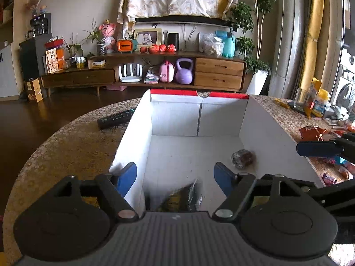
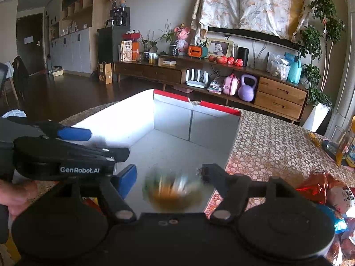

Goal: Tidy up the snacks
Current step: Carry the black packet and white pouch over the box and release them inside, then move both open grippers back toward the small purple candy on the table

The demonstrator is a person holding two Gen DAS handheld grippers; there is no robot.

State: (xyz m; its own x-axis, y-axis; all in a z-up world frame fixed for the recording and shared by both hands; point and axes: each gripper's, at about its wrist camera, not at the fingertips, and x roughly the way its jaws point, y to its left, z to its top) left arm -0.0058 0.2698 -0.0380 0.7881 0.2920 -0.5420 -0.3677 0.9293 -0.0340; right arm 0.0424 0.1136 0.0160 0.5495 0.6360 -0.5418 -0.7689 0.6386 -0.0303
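A blurred snack packet (image 2: 174,190) hangs low in the frame's middle, between the spread right tongs (image 2: 168,177), touching neither finger, over the white box (image 2: 124,119). In the left view a dark packet (image 1: 184,197) lies at the box's near end between the open left tongs (image 1: 175,177), and a small wrapped sweet (image 1: 242,158) rests right of centre. The box sits on the patterned desk (image 1: 73,146). "GenRobot.AI" reads on the left tongs' side, at middle left of the right view. More snacks (image 2: 332,197) lie lower right.

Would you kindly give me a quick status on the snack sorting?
Left gripper open, right gripper open, both over the white box. Blurred snack packet below the right. Dark wrapped snack in box. Nothing in the way.
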